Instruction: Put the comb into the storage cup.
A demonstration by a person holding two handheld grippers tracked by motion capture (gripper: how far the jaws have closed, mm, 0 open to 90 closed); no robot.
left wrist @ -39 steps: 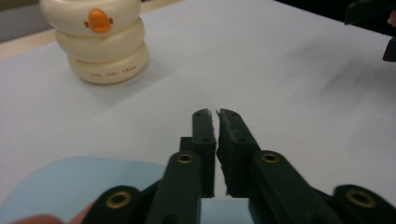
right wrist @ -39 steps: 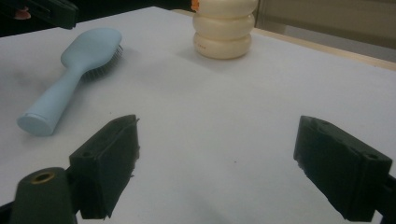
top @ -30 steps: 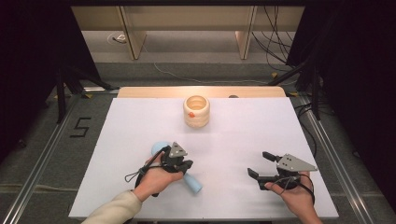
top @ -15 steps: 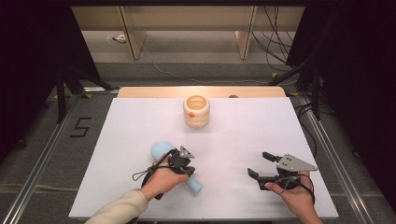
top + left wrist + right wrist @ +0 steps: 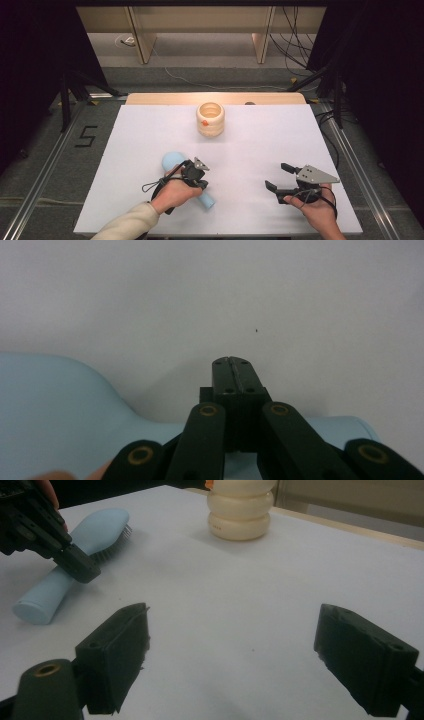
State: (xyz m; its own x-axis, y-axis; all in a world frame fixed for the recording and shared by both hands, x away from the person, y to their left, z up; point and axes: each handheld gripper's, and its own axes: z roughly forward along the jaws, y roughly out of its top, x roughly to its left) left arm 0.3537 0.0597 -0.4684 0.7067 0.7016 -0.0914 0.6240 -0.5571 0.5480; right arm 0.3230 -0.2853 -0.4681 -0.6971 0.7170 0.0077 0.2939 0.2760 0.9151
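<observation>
A light blue hairbrush [image 5: 173, 161] lies on the white table [image 5: 150, 130], bristles to the side, its handle [image 5: 45, 597] toward the near edge. My left gripper [image 5: 200, 182] is shut with nothing between its jaws, and its tip [image 5: 81, 569] sits over the brush handle; whether it touches I cannot tell. In the left gripper view the joined fingertips [image 5: 232, 365] point at bare table beyond the blue brush [image 5: 55, 405]. My right gripper [image 5: 279, 176] stands open and empty at the near right, well apart from the brush. A cream ridged cup [image 5: 210, 119] stands upright at the far middle.
A wooden board [image 5: 150, 98] runs along the table's far edge. Metal rails [image 5: 350, 150] flank the table, and cables [image 5: 295, 45] lie on the floor behind. Open white surface lies between my right gripper [image 5: 230, 650] and the cup [image 5: 240, 510].
My left gripper has shifted slightly to the right over the brush. The right gripper has kept still.
</observation>
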